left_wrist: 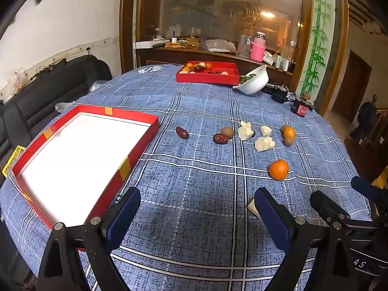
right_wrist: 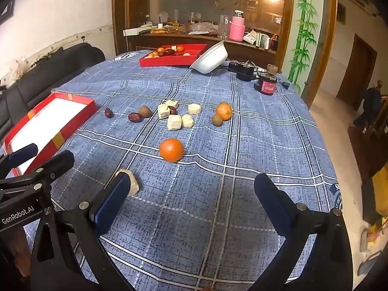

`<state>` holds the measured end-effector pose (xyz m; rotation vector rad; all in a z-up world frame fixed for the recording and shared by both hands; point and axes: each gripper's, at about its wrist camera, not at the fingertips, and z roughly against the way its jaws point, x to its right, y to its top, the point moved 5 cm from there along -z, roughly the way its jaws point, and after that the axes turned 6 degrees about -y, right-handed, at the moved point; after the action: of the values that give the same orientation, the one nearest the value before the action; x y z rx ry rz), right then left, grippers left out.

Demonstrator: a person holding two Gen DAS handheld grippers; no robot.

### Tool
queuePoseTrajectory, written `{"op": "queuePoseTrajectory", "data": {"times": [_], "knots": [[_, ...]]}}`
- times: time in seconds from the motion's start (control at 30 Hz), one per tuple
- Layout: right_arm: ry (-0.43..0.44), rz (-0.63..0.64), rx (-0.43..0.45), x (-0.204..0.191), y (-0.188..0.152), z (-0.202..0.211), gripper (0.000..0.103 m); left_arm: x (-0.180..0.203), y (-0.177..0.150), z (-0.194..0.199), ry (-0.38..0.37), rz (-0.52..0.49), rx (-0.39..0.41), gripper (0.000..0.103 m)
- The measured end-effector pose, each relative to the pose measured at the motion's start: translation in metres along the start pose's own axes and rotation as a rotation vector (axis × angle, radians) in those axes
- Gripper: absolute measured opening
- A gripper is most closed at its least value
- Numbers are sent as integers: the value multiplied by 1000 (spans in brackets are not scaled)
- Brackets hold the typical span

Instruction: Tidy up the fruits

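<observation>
Left gripper (left_wrist: 197,212) and right gripper (right_wrist: 191,194): fingers fully apart, gripping nothing, above the desk (right_wrist: 254,131). Fruits, including an orange (right_wrist: 171,149), lie loose right of the empty red tray (left_wrist: 135,155).

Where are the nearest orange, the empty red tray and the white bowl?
Nearest orange (right_wrist: 171,149), right wrist view, middle of its peel.
Empty red tray (left_wrist: 135,149), left wrist view, its right red wall.
White bowl (left_wrist: 254,82), left wrist view, its outer side.

My table (left_wrist: 194,230) carries a blue plaid cloth (left_wrist: 206,101). On it: two red trays (left_wrist: 145,135), bowl (left_wrist: 254,82), oranges (left_wrist: 278,169), dates (left_wrist: 181,132), kiwis (left_wrist: 227,132).
</observation>
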<state>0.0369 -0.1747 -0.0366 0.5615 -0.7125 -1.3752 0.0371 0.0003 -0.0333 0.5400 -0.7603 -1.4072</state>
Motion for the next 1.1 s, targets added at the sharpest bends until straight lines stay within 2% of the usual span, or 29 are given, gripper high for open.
{"op": "queuePoseTrajectory", "data": {"times": [0.43, 1.1], "knots": [[3, 8, 4, -6, 1, -2, 103, -11, 0, 0, 0, 5, -4, 94], [10, 4, 3, -9, -2, -2, 103, -8, -5, -3, 6, 20, -2, 94]]}}
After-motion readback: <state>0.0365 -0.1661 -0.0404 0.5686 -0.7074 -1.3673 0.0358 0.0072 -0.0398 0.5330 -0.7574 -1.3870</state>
